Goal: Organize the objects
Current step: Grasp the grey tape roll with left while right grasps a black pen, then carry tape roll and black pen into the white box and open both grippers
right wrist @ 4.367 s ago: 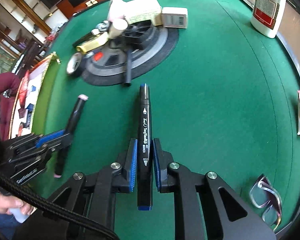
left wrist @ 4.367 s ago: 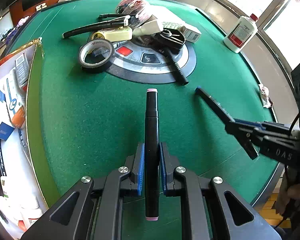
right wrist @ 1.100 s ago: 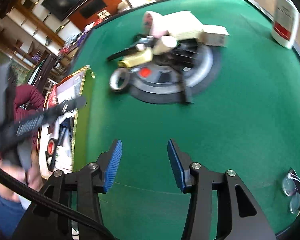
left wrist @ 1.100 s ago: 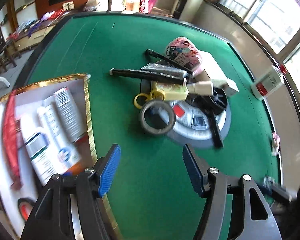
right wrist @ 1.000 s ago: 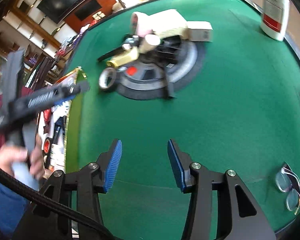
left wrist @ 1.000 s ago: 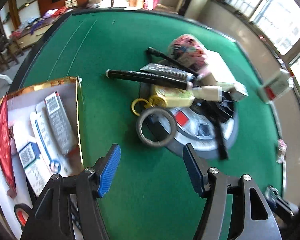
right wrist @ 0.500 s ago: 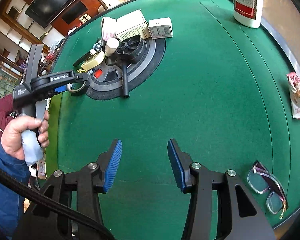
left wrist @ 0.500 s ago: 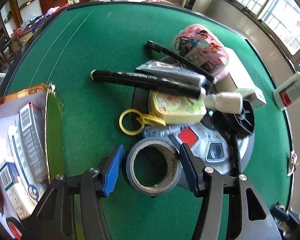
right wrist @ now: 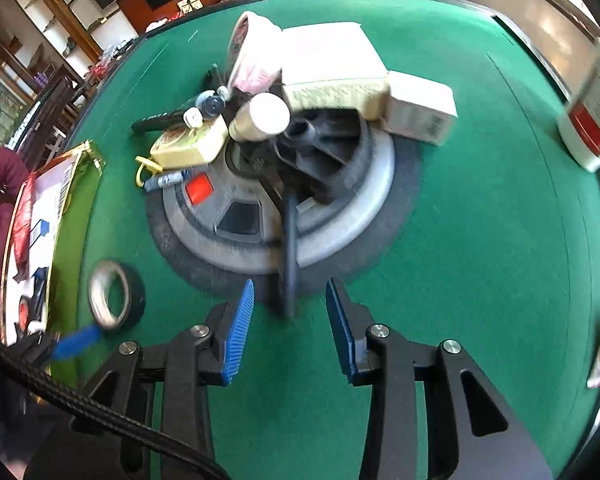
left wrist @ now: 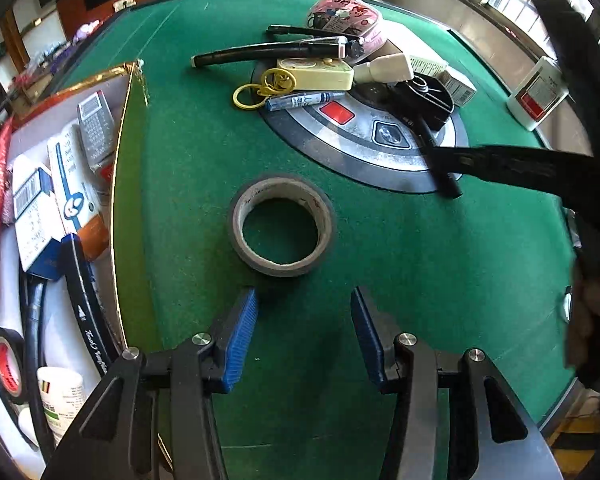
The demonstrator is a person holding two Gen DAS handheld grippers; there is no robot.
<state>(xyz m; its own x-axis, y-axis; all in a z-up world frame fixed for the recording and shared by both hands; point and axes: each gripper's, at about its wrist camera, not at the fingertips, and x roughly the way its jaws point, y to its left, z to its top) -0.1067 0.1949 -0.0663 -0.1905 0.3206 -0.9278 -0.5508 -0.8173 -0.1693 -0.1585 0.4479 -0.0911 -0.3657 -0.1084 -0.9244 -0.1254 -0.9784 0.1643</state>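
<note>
**Both grippers empty over the green tabletop**

The left gripper (left wrist: pixel 303 308) hangs with its blue-padded jaws spread wide and holding nothing, just short of the tape roll (left wrist: pixel 282 226). The roll lies flat on the tabletop (left wrist: pixel 420 280), its hole facing up, just beside the open box (left wrist: pixel 122 184) at the left, which holds cartons and a black marker.

The right gripper (right wrist: pixel 289 300) also has its jaws apart and empty. The near end of a black pen (right wrist: pixel 289 248) sits between its tips; the pen's long axis runs straight away from the gripper, far end up on the round grey console (right wrist: pixel 340 220).

Farther off, a yellow case (left wrist: pixel 316 74), a white bottle (right wrist: pixel 260 118) and boxes are piled on the console.
</note>
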